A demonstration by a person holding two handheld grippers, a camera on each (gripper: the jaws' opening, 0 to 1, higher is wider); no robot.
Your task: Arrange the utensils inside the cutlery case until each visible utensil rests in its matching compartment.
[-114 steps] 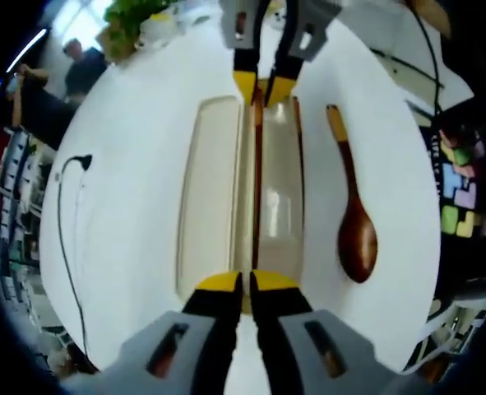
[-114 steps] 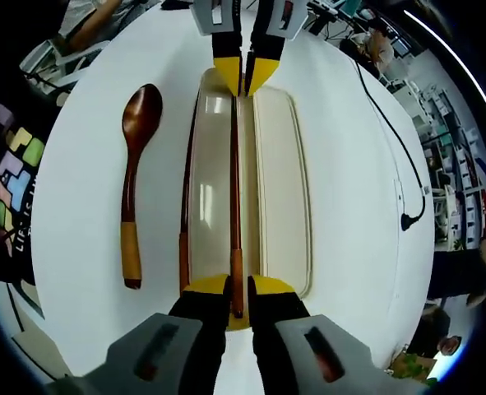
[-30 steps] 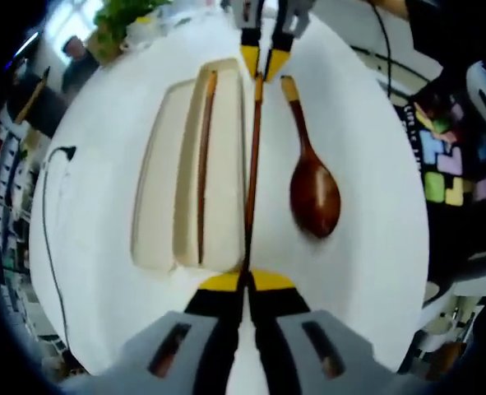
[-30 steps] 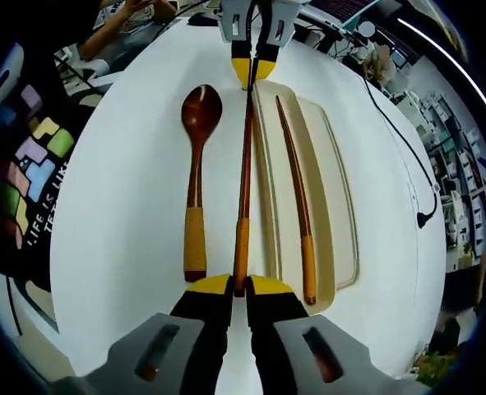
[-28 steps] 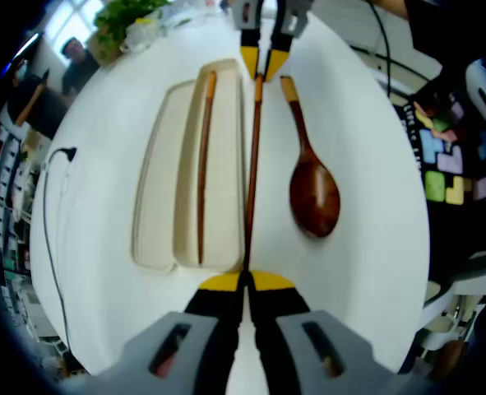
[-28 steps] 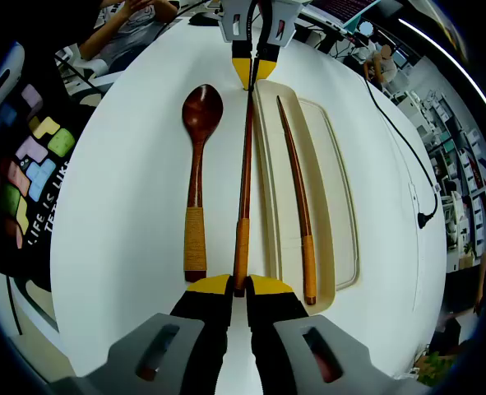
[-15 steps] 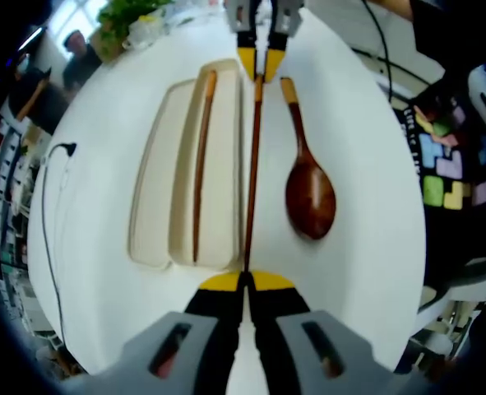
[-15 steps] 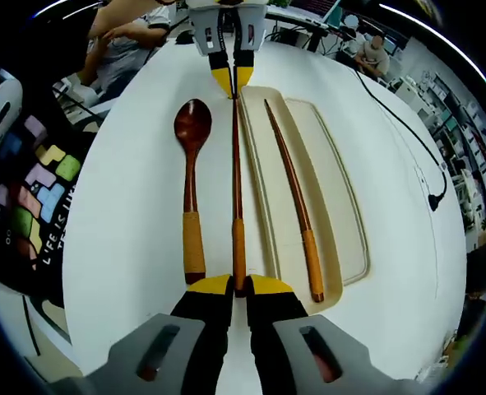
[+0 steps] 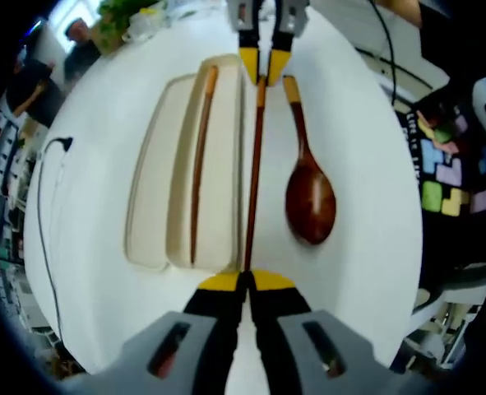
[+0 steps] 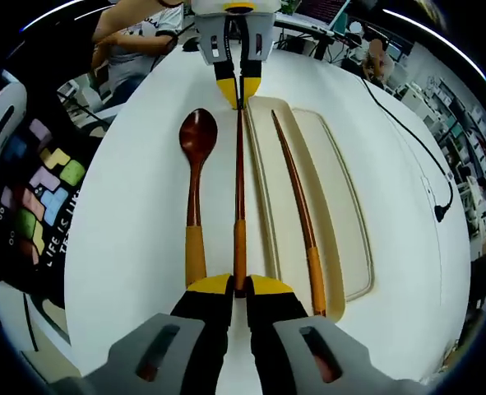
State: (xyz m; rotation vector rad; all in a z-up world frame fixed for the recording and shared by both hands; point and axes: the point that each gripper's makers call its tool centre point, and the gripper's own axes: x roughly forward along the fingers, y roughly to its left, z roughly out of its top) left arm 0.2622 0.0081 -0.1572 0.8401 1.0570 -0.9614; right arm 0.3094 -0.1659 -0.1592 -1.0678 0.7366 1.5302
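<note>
A cream cutlery case (image 9: 156,177) (image 10: 341,206) lies on the white table. One brown chopstick (image 9: 197,164) (image 10: 296,185) rests in its narrow compartment. A second chopstick (image 9: 253,164) (image 10: 239,189) runs just outside the case, between it and a wooden spoon (image 9: 310,202) (image 10: 196,164) on the table. My left gripper (image 9: 244,282) (image 10: 238,89) is shut on that chopstick's thin tip. The right gripper (image 10: 238,286) (image 9: 262,66) is shut on its yellow-wrapped handle end. Whether the held chopstick touches the table I cannot tell.
A black cable (image 9: 41,214) (image 10: 407,123) with a plug trails over the table beyond the case. A dark item with coloured blocks (image 9: 440,181) (image 10: 41,189) sits past the table edge on the spoon's side. People (image 10: 140,33) are at the far edge.
At 3.8 s ago both grippers held a chopstick over the case with another lying beside it. Now one lies in the narrow compartment and the held one is outside. Little has moved in the last second.
</note>
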